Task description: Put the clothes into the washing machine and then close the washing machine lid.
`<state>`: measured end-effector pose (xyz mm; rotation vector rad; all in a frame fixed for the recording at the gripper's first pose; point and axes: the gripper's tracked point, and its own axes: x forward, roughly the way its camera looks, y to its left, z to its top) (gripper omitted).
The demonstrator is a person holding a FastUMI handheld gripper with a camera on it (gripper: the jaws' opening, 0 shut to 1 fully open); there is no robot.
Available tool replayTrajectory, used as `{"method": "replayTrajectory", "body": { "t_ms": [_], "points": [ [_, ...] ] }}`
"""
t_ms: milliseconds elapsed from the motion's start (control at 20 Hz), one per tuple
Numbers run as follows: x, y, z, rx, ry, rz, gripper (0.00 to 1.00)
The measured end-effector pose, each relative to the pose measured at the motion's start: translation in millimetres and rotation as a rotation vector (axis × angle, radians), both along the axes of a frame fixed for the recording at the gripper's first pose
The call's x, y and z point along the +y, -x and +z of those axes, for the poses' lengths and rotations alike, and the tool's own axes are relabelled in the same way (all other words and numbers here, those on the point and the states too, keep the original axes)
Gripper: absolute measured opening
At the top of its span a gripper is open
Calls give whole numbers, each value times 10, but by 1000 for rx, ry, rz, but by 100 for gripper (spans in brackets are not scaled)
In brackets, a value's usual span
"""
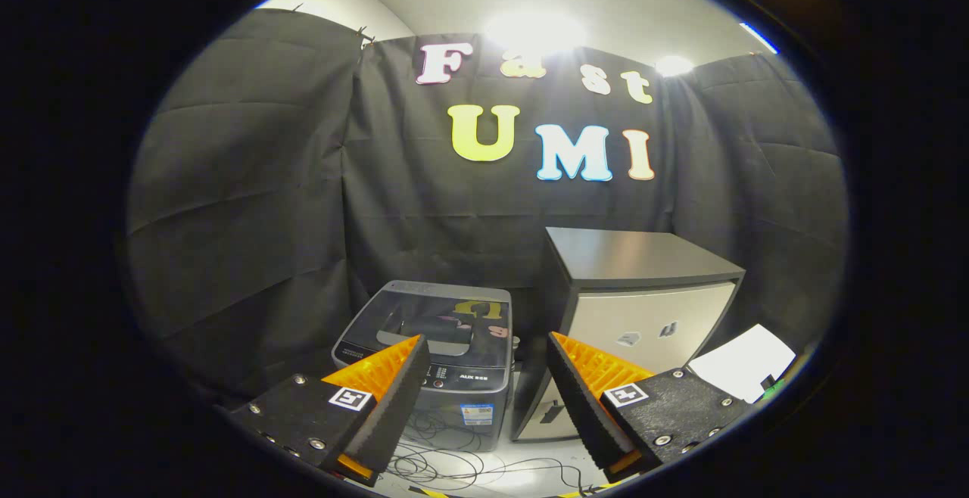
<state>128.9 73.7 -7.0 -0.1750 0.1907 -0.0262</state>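
Two fingers of the gripper [488, 377] are spreading wide and holding nothing, hovering well short of the small grey top-loading washing machine [431, 362] standing just beyond them on the floor, its dark glass lid [435, 316] lying shut. A taller grey-topped white cabinet [643, 309] is standing beside it, ahead-right. No clothes are visible.

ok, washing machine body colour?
Grey, with a dark glossy lid, in the gripper view: washing machine. Jaws open, holding nothing.
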Motion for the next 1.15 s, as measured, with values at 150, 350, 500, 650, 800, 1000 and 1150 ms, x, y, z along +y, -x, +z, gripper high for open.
{"method": "replayTrajectory", "body": {
  "t_ms": [150, 350, 500, 650, 800, 1000, 1150],
  "points": [
    [-148, 380, 87, -29, 4, 24, 96],
    [-251, 872, 127, -51, 2, 65, 96],
    [-287, 1249, 124, -59, 5, 86, 96],
    [-320, 1541, 112, -62, 6, 100, 96],
    [-365, 1754, 60, -58, -14, 104, 96],
    [-399, 1929, 49, -70, -26, 107, 96],
    [-385, 1986, 12, -70, -35, 125, 96]
  ]
}}
